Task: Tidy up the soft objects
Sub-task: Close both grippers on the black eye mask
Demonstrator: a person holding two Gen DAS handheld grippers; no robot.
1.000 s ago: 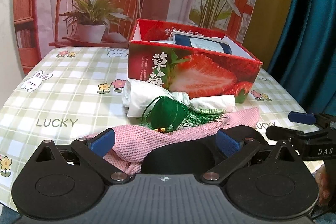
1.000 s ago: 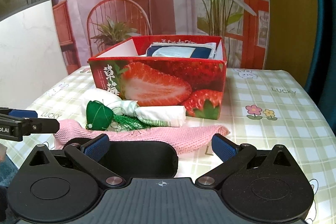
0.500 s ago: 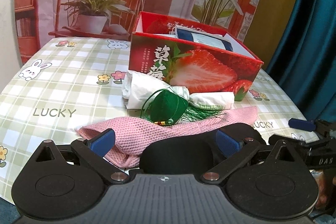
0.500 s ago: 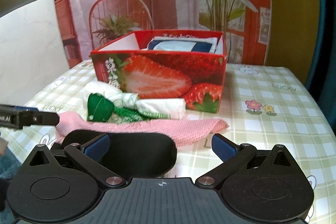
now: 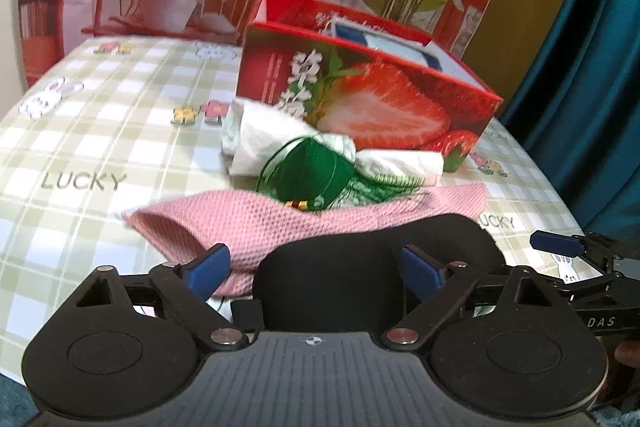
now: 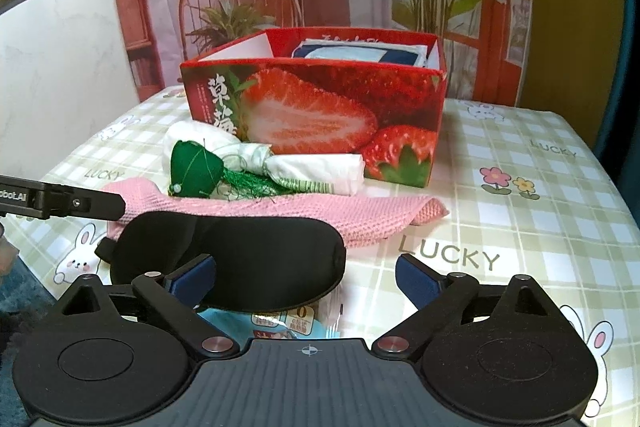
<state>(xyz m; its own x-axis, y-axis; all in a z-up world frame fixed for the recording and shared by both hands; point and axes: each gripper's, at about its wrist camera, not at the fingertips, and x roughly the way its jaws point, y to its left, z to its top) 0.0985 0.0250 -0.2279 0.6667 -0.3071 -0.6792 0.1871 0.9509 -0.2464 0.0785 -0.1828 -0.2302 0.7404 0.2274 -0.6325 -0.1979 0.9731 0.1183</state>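
A black eye mask (image 5: pixel 360 267) lies at the table's near edge, in front of a pink knitted cloth (image 5: pixel 304 223). On the cloth sits a green tasselled pouch (image 5: pixel 312 171), with a white cloth bundle (image 5: pixel 272 135) behind it. My left gripper (image 5: pixel 314 267) is closing, its blue pads either side of the mask's left half and clear of it. My right gripper (image 6: pixel 304 277) is also closing over the mask's (image 6: pixel 240 255) right end; its right pad stands apart from the mask. Beyond stands the red strawberry box (image 6: pixel 320 99), holding folded items.
A light blue printed packet (image 6: pixel 296 323) pokes out from under the mask. The checked tablecloth (image 6: pixel 520 219) covers the table, with bare cloth to the right of the box. A teal curtain (image 5: pixel 592 67) hangs at the right. The left gripper's finger (image 6: pixel 60 203) reaches in from the left.
Both views have tipped downward and drawn nearer to the mask, which now shows in full in the right wrist view, with the packet under it. Both pairs of pads stand slightly closer together.
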